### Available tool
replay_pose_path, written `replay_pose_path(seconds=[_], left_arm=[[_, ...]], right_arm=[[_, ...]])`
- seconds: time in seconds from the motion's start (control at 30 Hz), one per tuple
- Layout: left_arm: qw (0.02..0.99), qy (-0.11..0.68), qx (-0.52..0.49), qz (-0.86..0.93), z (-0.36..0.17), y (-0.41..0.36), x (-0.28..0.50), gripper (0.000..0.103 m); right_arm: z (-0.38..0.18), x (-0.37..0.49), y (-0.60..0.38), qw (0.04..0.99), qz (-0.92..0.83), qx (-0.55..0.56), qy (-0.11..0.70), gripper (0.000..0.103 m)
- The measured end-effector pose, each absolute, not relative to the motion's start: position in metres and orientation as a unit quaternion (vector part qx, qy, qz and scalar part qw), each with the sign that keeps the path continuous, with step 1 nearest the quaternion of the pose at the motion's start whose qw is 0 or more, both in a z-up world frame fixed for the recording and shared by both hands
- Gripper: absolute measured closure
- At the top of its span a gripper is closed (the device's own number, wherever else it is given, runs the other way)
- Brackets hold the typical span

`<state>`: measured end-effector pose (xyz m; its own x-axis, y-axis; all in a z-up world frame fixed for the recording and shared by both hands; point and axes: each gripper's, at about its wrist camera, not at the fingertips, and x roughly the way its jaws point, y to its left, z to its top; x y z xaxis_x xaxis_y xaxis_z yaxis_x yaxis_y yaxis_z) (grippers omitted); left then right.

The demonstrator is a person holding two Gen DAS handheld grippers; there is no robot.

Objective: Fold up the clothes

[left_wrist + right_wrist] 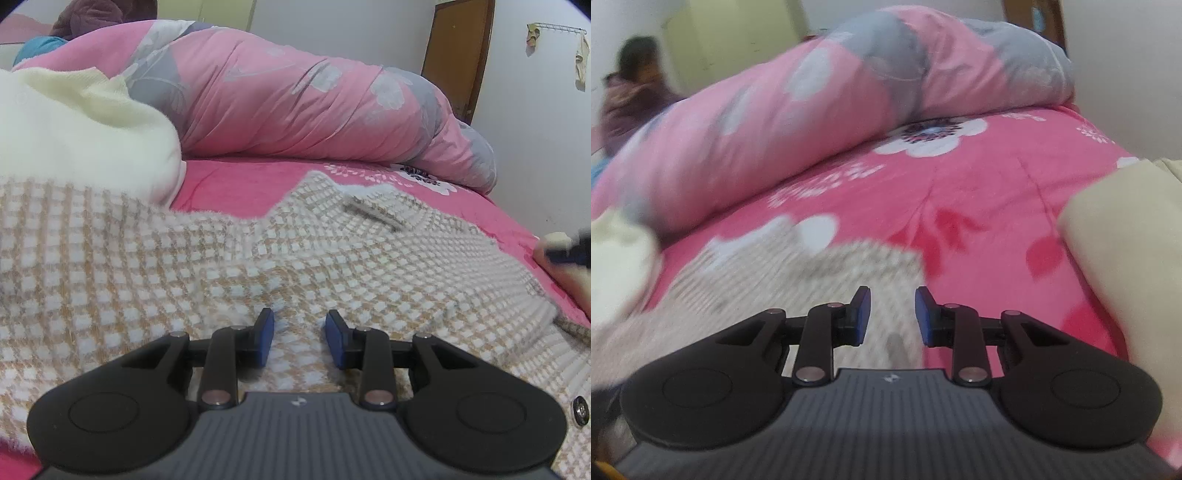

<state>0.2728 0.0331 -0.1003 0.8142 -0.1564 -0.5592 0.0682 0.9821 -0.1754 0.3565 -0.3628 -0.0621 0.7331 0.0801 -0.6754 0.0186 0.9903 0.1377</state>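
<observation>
A checked sweater (258, 266) lies spread flat on the bed, across the pink bedsheet (236, 184). Its knit is thick and fluffy, with small white squares in a beige grid, and fine hairs stand up along its edge. The collar (354, 199) points away from the left wrist camera, with a small grey label sewn inside it. A ribbed hem runs along the right side, and a round metal button (580, 410) sits at the lower right of this view.

The left claw (300, 339) is just above the middle of the sweater; its two blue pads stand apart and nothing is between them. The right claw (892, 317) is also apart and holds nothing. Under it, in the blurred right wrist view, the edge of the same sweater (812, 280) meets the bedsheet (979, 192), which has a print of white flowers and red leaves.

A soft cream garment (74, 133) with a finer, smooth knit lies on the left part of the sweater. Another cream cloth (1126, 258) is near the right claw, on its right. Behind all this, a puffy pink and grey quilt (314, 99) lies rolled up in a long shape. A person (631, 88) in dark clothes is far behind on the left, out of focus. A brown door (458, 51) stands in the white wall.
</observation>
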Motion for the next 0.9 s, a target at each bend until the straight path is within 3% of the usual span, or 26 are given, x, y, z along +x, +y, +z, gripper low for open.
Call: replay_pose_path(seconds=[0.2,0.3,0.4,0.47,0.53,0.63,0.77,0.9], left_arm=[[0.950,0.302,-0.053,-0.059,-0.092,0.030,0.272,0.069],[0.961,0.262,-0.058,-0.072,-0.075,0.034,0.252,0.055],[0.954,0.282,-0.028,-0.100,-0.076,0.023,0.249,0.052],[0.939,0.330,0.006,-0.097,-0.092,0.008,0.261,0.051],[0.945,0.314,0.015,-0.090,-0.088,0.006,0.255,0.052],[0.952,0.289,-0.004,-0.098,-0.066,0.015,0.235,0.052],[0.960,0.239,-0.006,-0.147,-0.039,0.015,0.189,0.049],[0.937,0.244,0.012,-0.251,-0.038,-0.015,0.149,0.049]], right_arm=[[-0.059,0.313,-0.359,0.929,0.014,0.053,0.367,0.074],[-0.028,0.284,-0.354,0.937,0.043,0.065,0.341,0.073],[-0.017,0.257,-0.332,0.944,0.092,0.038,0.313,0.073],[-0.041,0.263,-0.316,0.935,0.100,0.021,0.340,0.072],[-0.068,0.271,-0.308,0.926,0.097,0.005,0.364,0.071],[-0.036,0.255,-0.322,0.923,0.074,0.041,0.375,0.071],[0.028,0.174,-0.350,0.951,0.064,0.036,0.301,0.069],[0.036,0.104,-0.377,0.954,0.041,0.051,0.294,0.069]])
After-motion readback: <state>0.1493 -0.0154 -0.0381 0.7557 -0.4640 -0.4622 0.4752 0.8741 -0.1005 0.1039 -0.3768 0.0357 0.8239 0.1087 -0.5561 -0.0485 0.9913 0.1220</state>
